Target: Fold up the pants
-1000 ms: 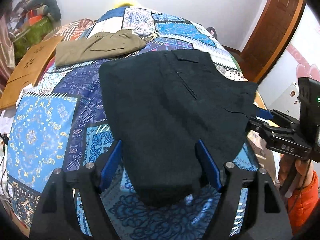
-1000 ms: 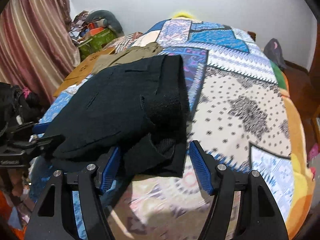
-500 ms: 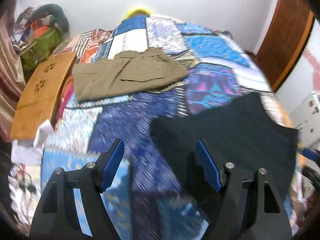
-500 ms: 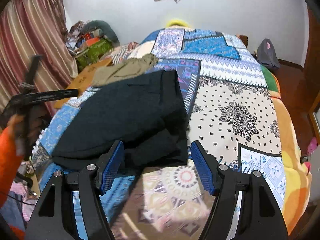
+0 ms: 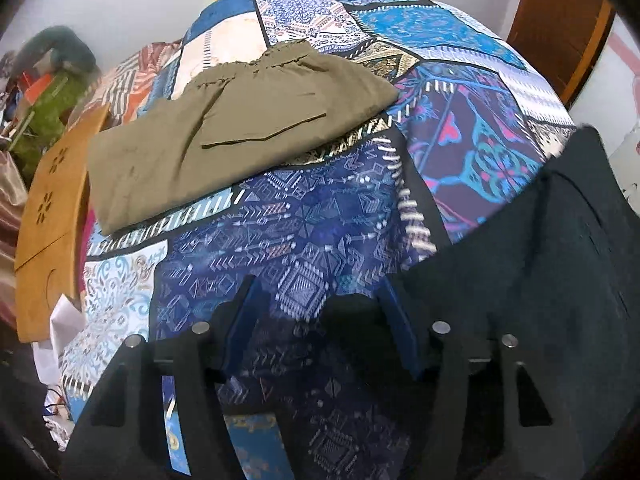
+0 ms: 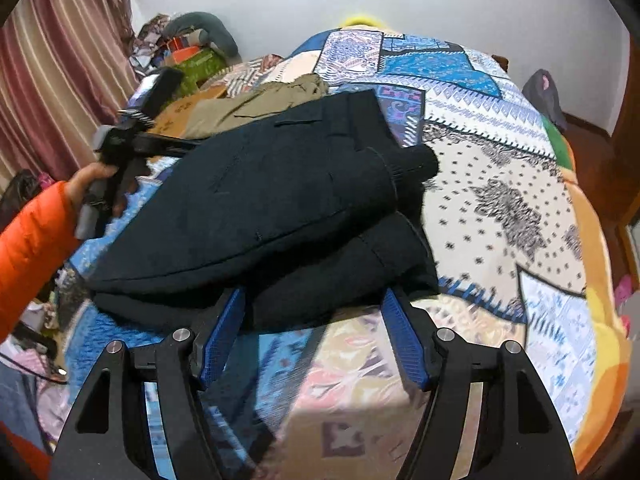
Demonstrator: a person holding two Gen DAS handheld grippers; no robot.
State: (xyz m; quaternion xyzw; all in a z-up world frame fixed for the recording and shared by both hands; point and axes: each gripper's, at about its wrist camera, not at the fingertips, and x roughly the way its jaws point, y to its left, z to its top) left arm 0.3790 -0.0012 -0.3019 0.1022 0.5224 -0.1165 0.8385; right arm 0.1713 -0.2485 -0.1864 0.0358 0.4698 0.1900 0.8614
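- Left gripper point(image 5: 320, 320), jaws closing on nothing, hangs over the patchwork bedspread point(image 5: 304, 240), beside folded black pants point(image 6: 256, 208).
- Right gripper point(image 6: 312, 336) gapes empty at their near edge.
- Folding looks finished; next, probably stack them by the khaki pants point(image 5: 224, 128).

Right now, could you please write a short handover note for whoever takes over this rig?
Left gripper: jaws closing, nothing between them, over bare bedspread left of the black pants.
Right gripper: open, empty, at the near edge of the black pants.
Black pants lie folded in layers on the bed. Khaki pants lie folded farther back.
Left: check the bunched right edge; possibly one more fold.
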